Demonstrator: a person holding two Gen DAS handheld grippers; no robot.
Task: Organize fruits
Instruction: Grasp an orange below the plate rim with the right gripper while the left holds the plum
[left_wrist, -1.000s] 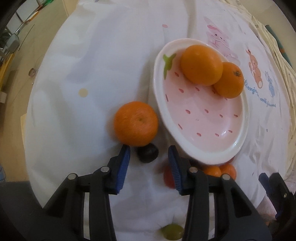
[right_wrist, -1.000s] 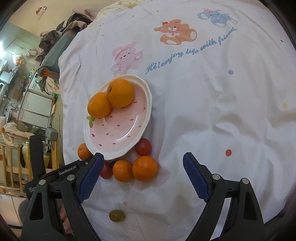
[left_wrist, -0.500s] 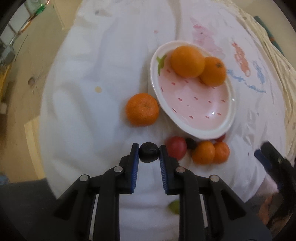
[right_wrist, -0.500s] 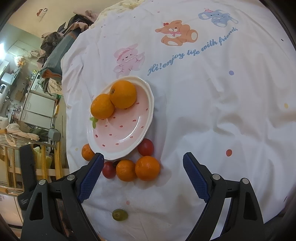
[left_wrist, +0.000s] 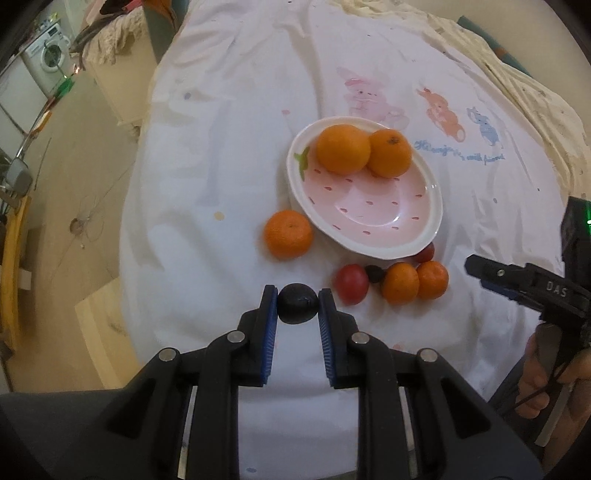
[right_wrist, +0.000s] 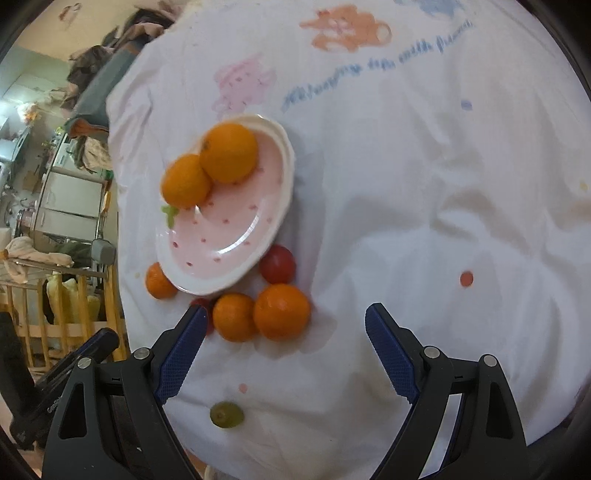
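My left gripper (left_wrist: 297, 303) is shut on a small dark round fruit (left_wrist: 297, 303) and holds it above the white cloth, in front of the pink strawberry plate (left_wrist: 417, 245). Two oranges (left_wrist: 343, 148) lie at the plate's far end. One orange (left_wrist: 288, 233) sits left of the plate. A red tomato (left_wrist: 351, 283), a small dark berry (left_wrist: 374, 273) and two small oranges (left_wrist: 400, 283) lie by its near rim. My right gripper (right_wrist: 284, 332) is open and empty, just short of the two small oranges (right_wrist: 281, 311). A green grape (right_wrist: 226, 414) lies below it.
The white cartoon-print cloth (left_wrist: 229, 147) covers the table, whose left edge drops to the floor. A second red tomato (right_wrist: 277, 264) sits by the plate's rim (right_wrist: 207, 284). Furniture and a wooden rack (right_wrist: 55, 295) stand at the left. The right gripper and hand show in the left wrist view (left_wrist: 532, 288).
My left gripper closed on the dark fruit and lifted it back away from the plate. My right gripper moved slightly closer to the small oranges and stayed open.
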